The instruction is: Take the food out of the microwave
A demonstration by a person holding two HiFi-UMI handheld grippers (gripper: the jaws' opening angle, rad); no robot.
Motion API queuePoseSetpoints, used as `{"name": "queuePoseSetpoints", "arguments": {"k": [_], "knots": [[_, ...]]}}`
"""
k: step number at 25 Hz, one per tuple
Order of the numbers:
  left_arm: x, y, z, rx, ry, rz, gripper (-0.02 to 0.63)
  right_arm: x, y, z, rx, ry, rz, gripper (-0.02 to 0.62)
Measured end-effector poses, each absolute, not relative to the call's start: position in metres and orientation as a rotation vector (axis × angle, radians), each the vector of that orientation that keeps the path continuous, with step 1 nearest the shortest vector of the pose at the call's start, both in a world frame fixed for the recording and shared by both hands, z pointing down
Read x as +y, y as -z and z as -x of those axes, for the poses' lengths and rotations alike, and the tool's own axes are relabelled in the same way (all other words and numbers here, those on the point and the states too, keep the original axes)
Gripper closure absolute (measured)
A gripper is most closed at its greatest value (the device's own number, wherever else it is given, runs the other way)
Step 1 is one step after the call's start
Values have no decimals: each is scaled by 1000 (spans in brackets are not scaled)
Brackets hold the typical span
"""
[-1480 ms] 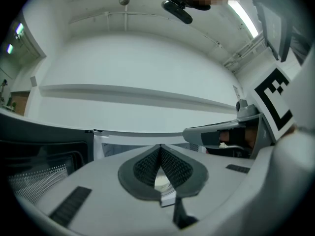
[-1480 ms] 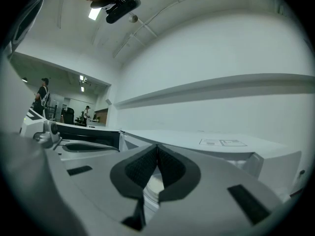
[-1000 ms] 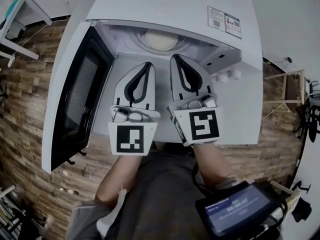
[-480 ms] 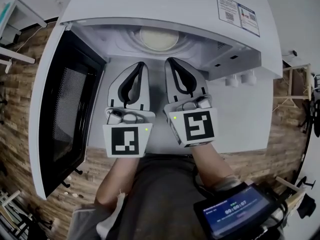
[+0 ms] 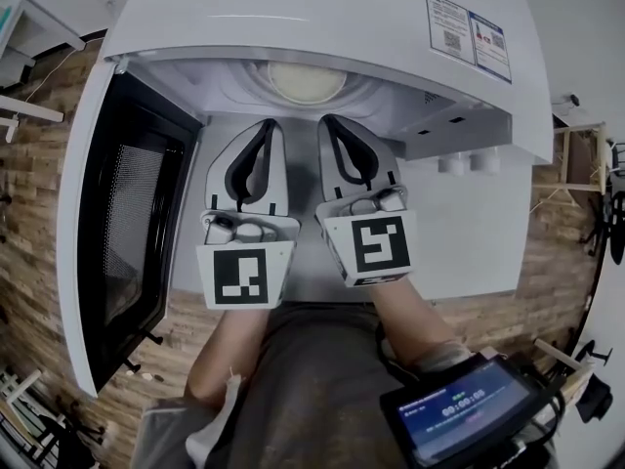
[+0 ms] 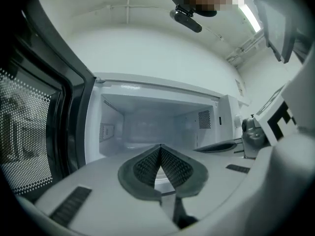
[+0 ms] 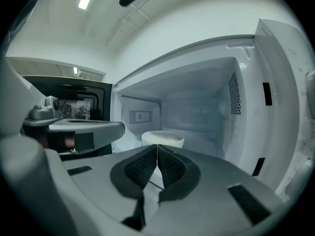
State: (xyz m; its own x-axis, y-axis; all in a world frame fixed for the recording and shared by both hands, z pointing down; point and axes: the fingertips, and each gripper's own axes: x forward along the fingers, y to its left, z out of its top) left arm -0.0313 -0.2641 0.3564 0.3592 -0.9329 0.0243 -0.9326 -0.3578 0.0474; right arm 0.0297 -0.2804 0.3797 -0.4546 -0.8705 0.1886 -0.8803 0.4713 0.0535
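The white microwave (image 5: 322, 18) stands with its door (image 5: 122, 223) swung open to the left. Inside sits a white bowl of food (image 5: 306, 81), also seen as a bowl of rice (image 7: 162, 138) in the right gripper view. My left gripper (image 5: 266, 125) and right gripper (image 5: 327, 122) hang side by side just in front of the cavity opening, tips toward the bowl and short of it. Both are shut with nothing between the pads. In the left gripper view the left gripper (image 6: 160, 146) points into the cavity (image 6: 147, 127) and hides the bowl.
The microwave's control knobs (image 5: 464, 162) are on its right front. It stands on a wood-patterned floor (image 5: 39, 193). A device with a lit screen (image 5: 459, 408) hangs at the person's right side. Shelving (image 5: 29, 37) stands at far left.
Both grippers have come down in front of the opening and edged closer to the cavity. Their jaws stayed shut throughout.
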Motion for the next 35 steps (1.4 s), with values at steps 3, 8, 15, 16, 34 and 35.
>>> {"name": "queuePoseSetpoints", "arguments": {"k": [3, 8, 15, 16, 34, 35], "knots": [[-263, -352, 33, -1750, -6, -2545, 598, -283, -376, -30, -2512, -72, -1530, 588], [-266, -352, 34, -1761, -2, -2550, 598, -286, -377, -28, -2516, -78, -1542, 379], [-273, -361, 46, -1787, -5, -2522, 598, -299, -391, -23, -2491, -115, -1510, 184], [-275, -361, 48, -1788, -8, -2519, 598, -302, -391, -22, -2492, -111, -1515, 167], [-287, -369, 47, -1747, -35, -2497, 598, -326, -399, -20, -2451, -147, -1502, 63], [-287, -368, 49, -1750, -36, -2498, 598, -328, -398, -18, -2449, -145, -1502, 60]]}}
